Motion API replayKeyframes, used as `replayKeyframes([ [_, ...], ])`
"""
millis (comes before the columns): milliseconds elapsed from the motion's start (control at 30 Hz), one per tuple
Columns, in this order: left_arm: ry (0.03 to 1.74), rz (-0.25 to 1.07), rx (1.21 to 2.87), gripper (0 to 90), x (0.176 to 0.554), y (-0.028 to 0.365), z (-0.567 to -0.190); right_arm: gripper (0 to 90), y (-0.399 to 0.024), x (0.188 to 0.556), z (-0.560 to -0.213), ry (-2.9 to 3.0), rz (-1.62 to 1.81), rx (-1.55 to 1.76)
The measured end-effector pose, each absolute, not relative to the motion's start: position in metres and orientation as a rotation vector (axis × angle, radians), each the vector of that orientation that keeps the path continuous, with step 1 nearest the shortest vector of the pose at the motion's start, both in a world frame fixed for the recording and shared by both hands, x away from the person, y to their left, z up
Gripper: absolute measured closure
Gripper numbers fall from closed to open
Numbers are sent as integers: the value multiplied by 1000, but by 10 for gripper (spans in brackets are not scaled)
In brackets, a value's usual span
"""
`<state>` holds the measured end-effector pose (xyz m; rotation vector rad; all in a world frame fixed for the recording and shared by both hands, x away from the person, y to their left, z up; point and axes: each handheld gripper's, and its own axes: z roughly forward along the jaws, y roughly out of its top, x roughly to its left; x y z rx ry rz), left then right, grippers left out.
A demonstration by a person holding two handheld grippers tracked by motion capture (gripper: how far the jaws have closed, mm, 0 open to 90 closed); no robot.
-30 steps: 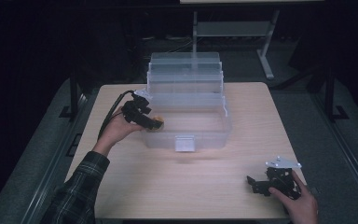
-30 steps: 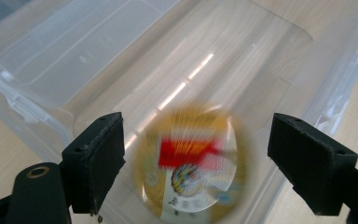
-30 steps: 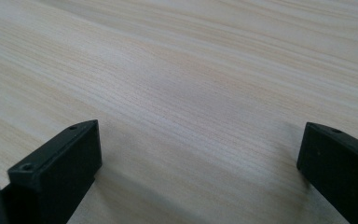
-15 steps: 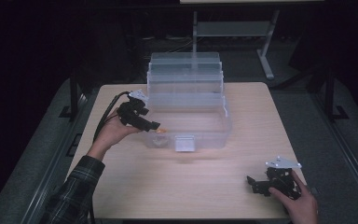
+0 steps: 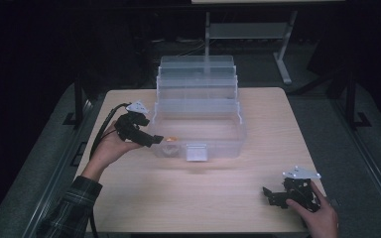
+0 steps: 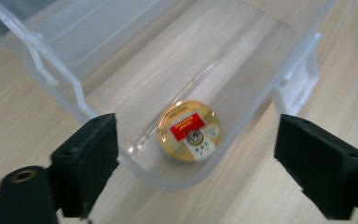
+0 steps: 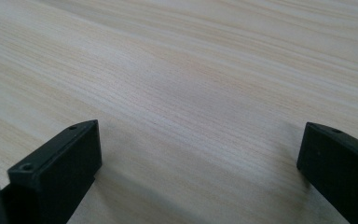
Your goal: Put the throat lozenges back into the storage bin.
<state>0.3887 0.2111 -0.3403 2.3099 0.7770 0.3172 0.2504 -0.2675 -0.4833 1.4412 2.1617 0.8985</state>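
A pale wooden table (image 5: 218, 198) stands on dark floor, a metal stand (image 5: 283, 59) behind it.

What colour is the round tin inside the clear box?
Gold, with a red label; the round tin shows best in the left gripper view.

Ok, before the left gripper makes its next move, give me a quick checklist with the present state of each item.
1. Round tin lies flat inside the clear box, near its corner: ok.
2. Left gripper is open, nothing between its jaws: ok.
3. Left gripper is clear of the tin, with the box wall between them in the left gripper view: ok.
4. Right gripper is open, low over the table, far from the box: ok.
5. Box's tiered trays are swung back, main compartment open: ok.
6. Tin's lid is shut tight: cannot tell.
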Motion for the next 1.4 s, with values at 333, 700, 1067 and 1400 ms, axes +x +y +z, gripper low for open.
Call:
replayKeyframes([
  [333,799,337,2271,116,369,222,-344,0,-268,250,-483,2162,899,1441],
  [700,821,336,2260,119,349,235,-358,0,-268,250,-483,2162,898,1440],
  [1067,857,338,2262,126,333,247,-383,0,-267,250,-483,2161,898,1442],
  [1400,887,338,2253,131,317,258,-406,0,-267,250,-483,2160,897,1443],
])
